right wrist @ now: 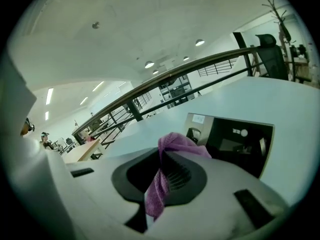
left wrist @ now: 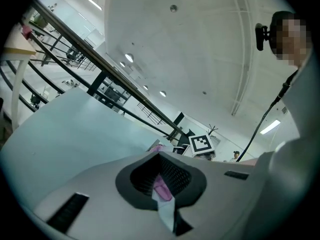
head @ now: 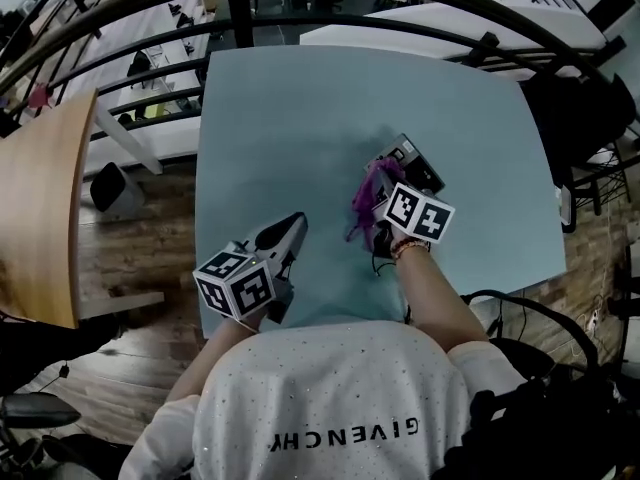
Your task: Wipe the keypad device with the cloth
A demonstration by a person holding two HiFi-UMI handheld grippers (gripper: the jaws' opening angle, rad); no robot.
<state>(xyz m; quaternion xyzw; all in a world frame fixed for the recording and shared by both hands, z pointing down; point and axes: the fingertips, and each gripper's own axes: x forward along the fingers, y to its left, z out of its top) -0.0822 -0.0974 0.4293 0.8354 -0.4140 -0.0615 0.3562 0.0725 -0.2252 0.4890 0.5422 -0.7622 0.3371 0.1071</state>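
The keypad device [head: 416, 164], a dark box with a pale label, lies on the light blue table [head: 300, 118] right of centre. A purple cloth [head: 364, 194] hangs just left of it, pinched in my right gripper [head: 379, 200], which is shut on it. In the right gripper view the cloth [right wrist: 176, 144] bunches over the jaw tips, with the device [right wrist: 235, 139] just beyond and to the right; whether cloth and device touch is unclear. My left gripper [head: 291, 227] rests near the table's front left, apart from the device, jaws together. A pale pink strip shows between its jaws [left wrist: 162, 184].
A black railing [head: 300, 28] runs along the table's far edge. A wooden table [head: 40, 208] stands to the left. A dark chair [head: 585, 118] and cables [head: 520, 308] sit at the right. The person's torso fills the near edge.
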